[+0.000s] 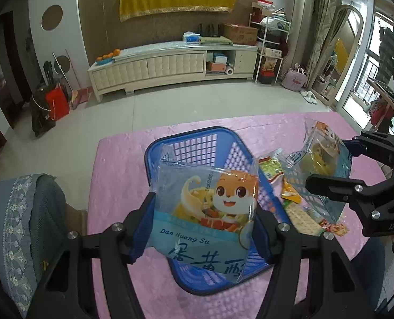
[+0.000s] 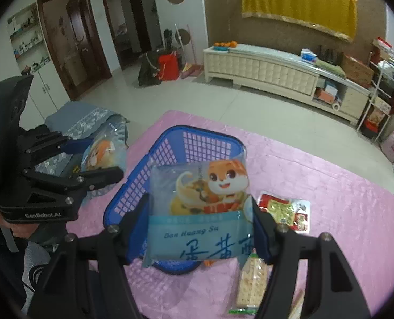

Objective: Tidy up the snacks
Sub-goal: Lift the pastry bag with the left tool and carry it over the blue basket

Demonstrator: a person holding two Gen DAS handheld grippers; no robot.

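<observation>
In the left wrist view, the left tool [image 1: 204,223] has its two blue-padded fingers [image 1: 143,226] pressed against the sides of a light blue snack packet [image 1: 204,212] printed with an orange cartoon animal. The jaws stand partway apart, closed on the width of the packet, which is lifted above the blue basket [image 1: 197,146]. The basket sits on the counter, which is covered with a pink cloth [image 1: 117,186]. To the right, the right tool [image 1: 337,167] grips a second packet [image 1: 319,154] of the same kind, held up in the air beside the basket. Below it, a few loose snacks [image 1: 292,194] lie on the cloth next to the basket's right side. A chair with a grey-blue cover [image 1: 18,212] stands at the left edge of the counter.

In the right wrist view, the right tool [image 2: 199,226] clamps its own blue packet [image 2: 199,207] between its pads, jaws partway apart, above the near rim of the basket [image 2: 204,143]. On the left, the left tool [image 2: 95,154] holds its packet [image 2: 103,154] up, beside the basket's left wall and apart from it. A hand [image 2: 0,220] grips that tool's handle. On the cloth [image 2: 330,186] to the right of the basket lie a red and green snack pouch [image 2: 284,210] and, nearer the camera, a pack of crackers [image 2: 250,284].
</observation>
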